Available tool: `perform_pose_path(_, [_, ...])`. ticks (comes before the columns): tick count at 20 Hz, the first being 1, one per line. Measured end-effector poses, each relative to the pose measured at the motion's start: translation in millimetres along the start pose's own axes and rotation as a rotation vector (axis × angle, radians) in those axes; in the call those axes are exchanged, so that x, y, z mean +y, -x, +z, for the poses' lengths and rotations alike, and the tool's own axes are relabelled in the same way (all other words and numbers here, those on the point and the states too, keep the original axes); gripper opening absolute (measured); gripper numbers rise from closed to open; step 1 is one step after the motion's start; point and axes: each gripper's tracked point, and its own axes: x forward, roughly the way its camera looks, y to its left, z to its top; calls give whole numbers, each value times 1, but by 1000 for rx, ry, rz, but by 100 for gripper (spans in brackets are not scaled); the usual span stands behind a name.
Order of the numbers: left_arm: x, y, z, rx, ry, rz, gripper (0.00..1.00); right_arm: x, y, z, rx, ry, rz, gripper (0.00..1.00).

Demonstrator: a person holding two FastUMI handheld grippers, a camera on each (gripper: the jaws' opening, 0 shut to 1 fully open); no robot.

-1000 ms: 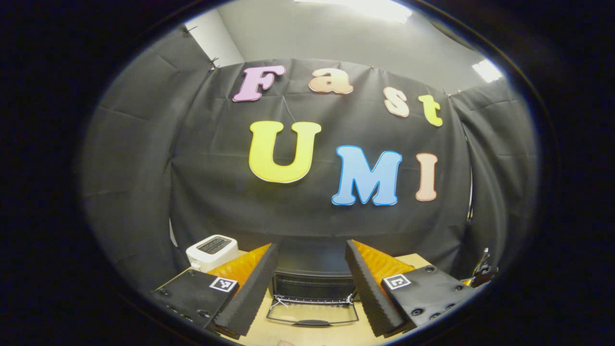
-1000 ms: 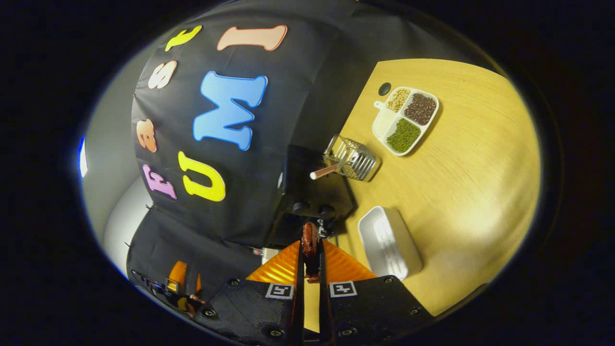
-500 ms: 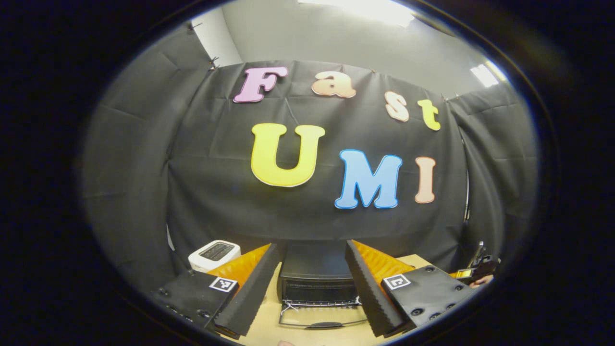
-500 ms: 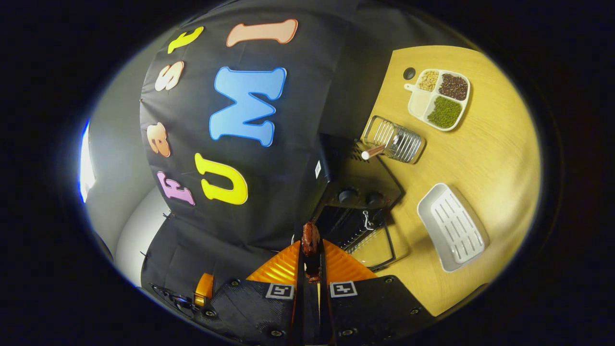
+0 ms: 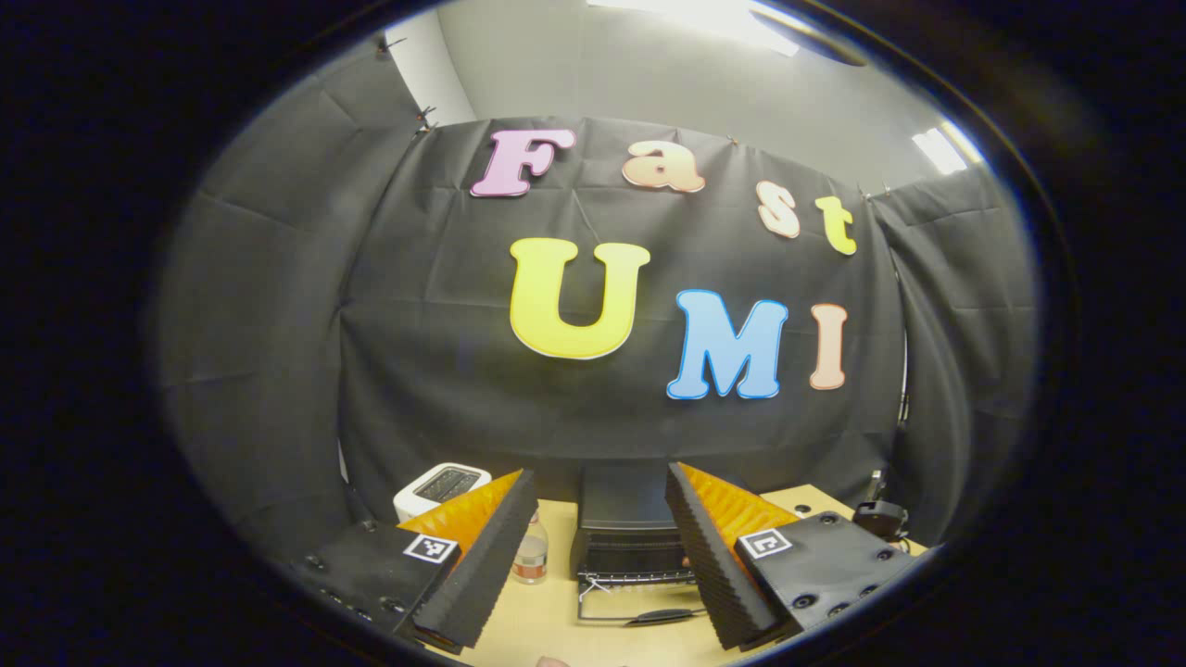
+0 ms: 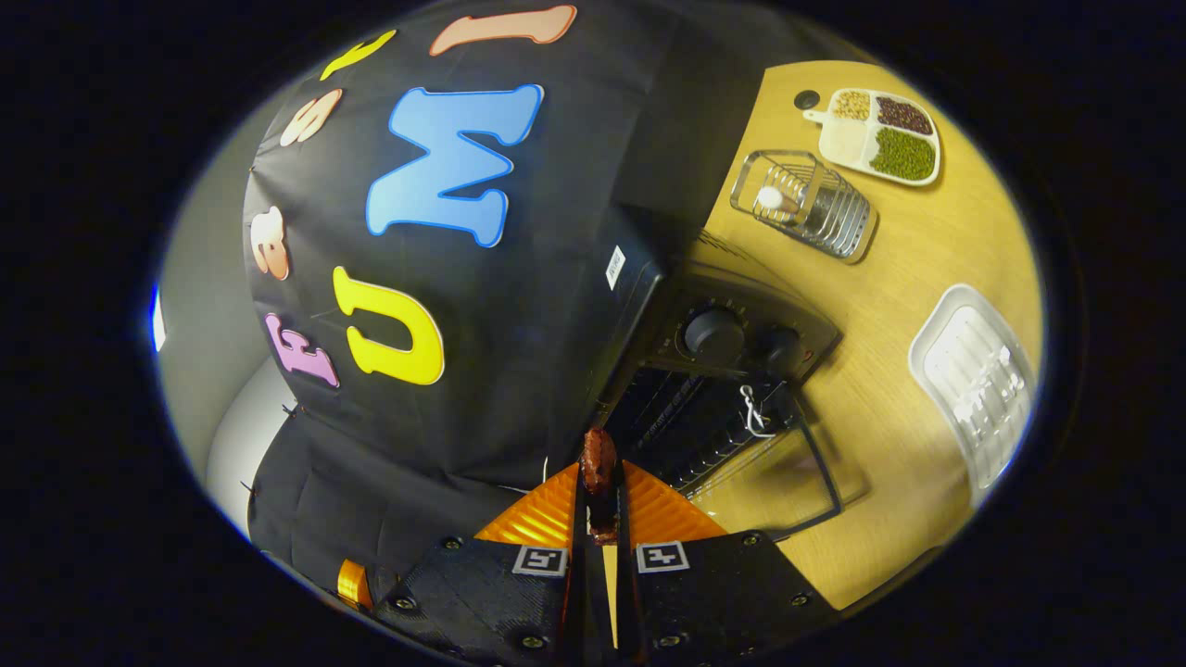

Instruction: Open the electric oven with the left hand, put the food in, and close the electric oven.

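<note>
The black electric oven (image 5: 623, 528) stands on the wooden table with its glass door (image 5: 635, 607) folded down flat. My left gripper (image 5: 600, 505) is open, well back from the oven, with nothing between its fingers. In the right gripper view the oven (image 6: 732, 343) lies close ahead, rolled sideways, its dark cavity and wire rack (image 6: 690, 421) showing above the lowered door (image 6: 774, 482). My right gripper (image 6: 598, 472) is shut on a reddish-brown piece of food (image 6: 598, 460), held just in front of the oven's opening.
A white toaster (image 5: 443, 488) and a small bottle (image 5: 531, 556) stand left of the oven. In the right gripper view a wire basket (image 6: 804, 204), a divided dish of beans (image 6: 876, 139) and a white tray (image 6: 977, 380) lie on the table (image 6: 889, 278).
My right gripper has carried the food closer to the open oven, which now looms larger. My left gripper has drawn back and shifted left, so the oven looks smaller and the bottle has come into view.
</note>
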Motion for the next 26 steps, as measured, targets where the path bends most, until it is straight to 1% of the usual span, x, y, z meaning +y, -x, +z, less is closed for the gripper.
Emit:
perform_pose_path(3, [15, 3, -6, 17, 7, 7, 98, -11, -40, -3, -46, -40, -31, 13])
perform_pose_path(5, [29, 5, -9, 29, 12, 27, 98, -22, -66, -7, -73, -71, -67, 13])
perform_pose_path(10, [65, 15, -19, 57, 19, 96, 98, -45, -101, -3, -156, -157, -102, 13])
perform_pose_path(14, [81, 18, -25, 80, 18, 130, 98, -57, -115, 7, -221, -166, -134, 13])
perform_pose_path(17, [83, 15, -29, 89, 22, 136, 99, -68, -119, 14, -257, -125, -196, 13])
perform_pose_path(18, [81, 14, -29, 88, 26, 135, 95, -69, -119, 15, -263, -91, -227, 13])
perform_pose_path(20, [73, 7, -32, 87, 32, 127, 94, -73, -118, 16, -252, 17, -306, 16])
perform_pose_path(21, [69, 4, -32, 87, 34, 121, 94, -72, -115, 17, -247, 62, -330, 21])
perform_pose_path(23, [60, -2, -33, 86, 39, 108, 95, -73, -112, 17, -236, 141, -384, 26])
perform_pose_path(24, [55, -4, -33, 86, 40, 101, 98, -78, -112, 16, -222, 183, -425, 27])
perform_pose_path(25, [50, -7, -35, 89, 42, 95, 98, -79, -107, 16, -210, 230, -438, 33])
perform_pose_path(26, [44, -9, -38, 92, 45, 86, 91, -79, -105, 15, -199, 275, -445, 33])
